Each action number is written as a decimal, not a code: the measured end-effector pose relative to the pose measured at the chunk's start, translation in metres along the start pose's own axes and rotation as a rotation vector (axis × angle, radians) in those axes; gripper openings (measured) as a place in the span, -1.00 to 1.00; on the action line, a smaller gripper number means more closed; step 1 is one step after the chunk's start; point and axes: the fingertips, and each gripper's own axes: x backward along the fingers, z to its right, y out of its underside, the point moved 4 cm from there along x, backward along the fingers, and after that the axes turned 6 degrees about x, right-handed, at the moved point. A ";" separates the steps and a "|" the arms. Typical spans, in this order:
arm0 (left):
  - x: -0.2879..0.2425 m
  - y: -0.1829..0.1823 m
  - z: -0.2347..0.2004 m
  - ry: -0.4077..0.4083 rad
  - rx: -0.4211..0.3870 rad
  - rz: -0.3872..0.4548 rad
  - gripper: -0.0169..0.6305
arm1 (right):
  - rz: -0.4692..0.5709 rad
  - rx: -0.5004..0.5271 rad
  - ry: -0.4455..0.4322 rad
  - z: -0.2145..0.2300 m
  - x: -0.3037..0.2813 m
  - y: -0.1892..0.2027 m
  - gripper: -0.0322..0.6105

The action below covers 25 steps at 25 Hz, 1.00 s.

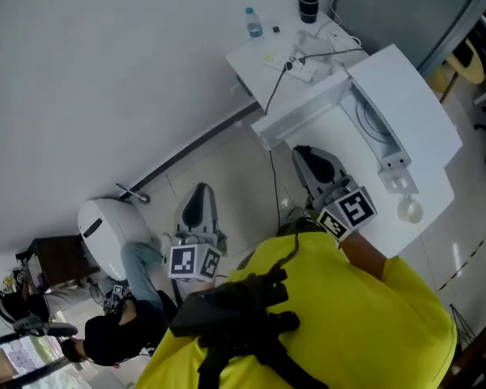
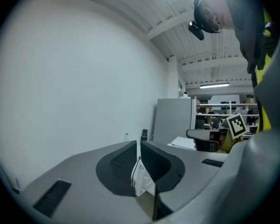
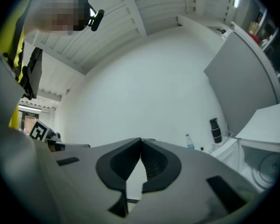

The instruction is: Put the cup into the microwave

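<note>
In the head view a white box-shaped appliance, likely the microwave (image 1: 401,96), stands on a white table (image 1: 340,124) to the right. A small pale rounded object, possibly the cup (image 1: 411,211), rests near that table's near edge. My right gripper (image 1: 308,154) hovers by the table's left side with its jaws shut and nothing between them (image 3: 141,141). My left gripper (image 1: 198,193) hangs over the floor, left of the table and apart from everything. Its jaw tips meet (image 2: 138,146), and I see nothing held. In the right gripper view the white appliance (image 3: 263,162) shows at the far right.
A water bottle (image 1: 253,23), a black flask (image 1: 309,0) and black cables (image 1: 287,67) lie on a smaller white table by the wall. A white rounded machine (image 1: 105,229) stands on the floor at left. A person in black (image 1: 117,331) sits at lower left.
</note>
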 end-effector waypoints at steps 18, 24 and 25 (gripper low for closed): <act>-0.234 -0.008 0.122 0.977 -0.162 -0.227 -0.87 | 0.121 0.000 1.059 0.059 0.105 0.009 -0.89; -0.242 0.022 0.159 1.186 -0.187 -0.328 -0.87 | 0.135 -0.044 1.386 0.021 0.159 0.028 -0.89; -0.240 0.026 0.165 1.208 -0.193 -0.339 -0.87 | 0.128 -0.056 1.423 0.014 0.167 0.033 -0.89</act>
